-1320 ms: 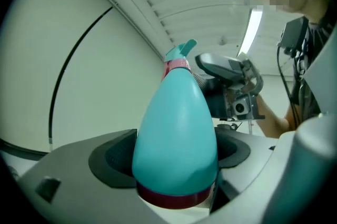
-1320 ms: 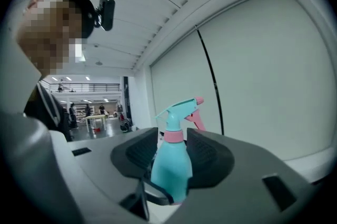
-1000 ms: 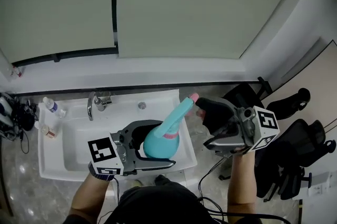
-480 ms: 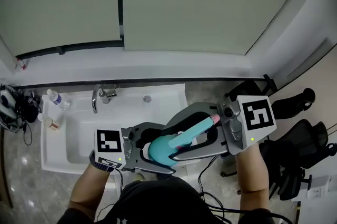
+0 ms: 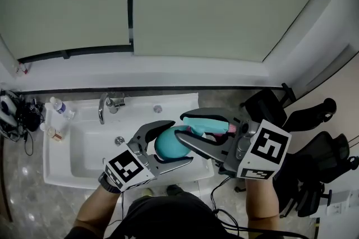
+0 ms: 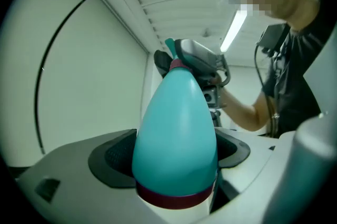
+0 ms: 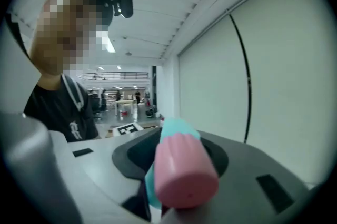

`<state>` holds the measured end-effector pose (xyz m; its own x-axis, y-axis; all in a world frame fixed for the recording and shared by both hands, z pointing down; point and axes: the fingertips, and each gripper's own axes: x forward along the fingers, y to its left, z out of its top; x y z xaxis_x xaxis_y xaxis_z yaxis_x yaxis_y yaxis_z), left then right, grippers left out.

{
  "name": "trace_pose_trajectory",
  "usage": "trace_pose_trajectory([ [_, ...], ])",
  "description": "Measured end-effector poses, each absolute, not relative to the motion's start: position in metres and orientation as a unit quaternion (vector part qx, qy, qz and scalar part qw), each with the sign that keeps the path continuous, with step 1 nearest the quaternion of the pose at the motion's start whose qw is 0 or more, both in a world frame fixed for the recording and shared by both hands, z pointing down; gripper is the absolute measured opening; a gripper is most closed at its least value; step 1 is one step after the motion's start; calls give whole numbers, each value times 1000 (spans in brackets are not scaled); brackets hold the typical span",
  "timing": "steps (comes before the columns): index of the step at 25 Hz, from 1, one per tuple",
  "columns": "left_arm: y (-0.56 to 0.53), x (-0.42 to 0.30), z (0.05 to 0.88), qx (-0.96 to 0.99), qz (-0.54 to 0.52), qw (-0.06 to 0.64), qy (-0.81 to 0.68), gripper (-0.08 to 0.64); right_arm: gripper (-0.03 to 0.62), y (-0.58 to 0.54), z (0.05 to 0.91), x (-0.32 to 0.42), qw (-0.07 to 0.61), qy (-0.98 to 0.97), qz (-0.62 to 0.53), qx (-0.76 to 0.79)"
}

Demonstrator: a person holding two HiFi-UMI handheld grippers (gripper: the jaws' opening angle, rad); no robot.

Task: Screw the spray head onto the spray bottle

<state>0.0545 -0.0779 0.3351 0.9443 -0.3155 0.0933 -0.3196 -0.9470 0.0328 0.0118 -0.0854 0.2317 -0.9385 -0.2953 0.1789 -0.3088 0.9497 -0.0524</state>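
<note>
A teal spray bottle (image 5: 167, 143) with its teal spray head (image 5: 206, 128) and pink nozzle (image 5: 227, 128) lies nearly level above the sink's right end. My left gripper (image 5: 180, 141) is shut on the bottle's round body. In the left gripper view the body (image 6: 176, 128) fills the space between the pads of that gripper (image 6: 174, 160). My right gripper (image 5: 180, 125) reaches in from the right. Its jaws are closing, with the spray head (image 7: 181, 175) between them and a little room still showing beside it. In the right gripper view the gripper (image 7: 174, 152) has the pink nozzle pointing at the camera.
A white sink (image 5: 61, 170) with a chrome faucet (image 5: 104, 106) lies below left. Small bottles (image 5: 59, 106) stand at its far left corner. Black office chairs (image 5: 317, 148) and cables crowd the floor at right. A pale panelled wall rises behind the sink.
The bottle has tipped from upright-slanted to nearly level. My right gripper came in from the right around the spray head and its jaws narrowed. The left gripper turned with the bottle.
</note>
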Motion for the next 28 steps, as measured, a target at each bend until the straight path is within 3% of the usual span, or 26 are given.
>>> trace_pose_trajectory([
  [8,-127,43,371,904,123,-37,-407,417,129,-143,267,32,52,-914,128,381],
  [13,-134,52,389,929,99,17,-356,417,131,-158,279,31,32,-898,154,411],
  [17,-117,63,370,964,12,85,-252,417,258,-133,247,31,6,-931,146,334],
  [21,-90,63,343,986,-34,101,-131,417,267,-80,206,54,-45,-975,118,181],
  [26,-23,64,323,991,-41,93,86,417,274,-43,188,84,-166,-979,107,-58],
  [28,4,68,314,978,-54,109,169,417,358,-26,192,63,-159,-975,90,-131],
])
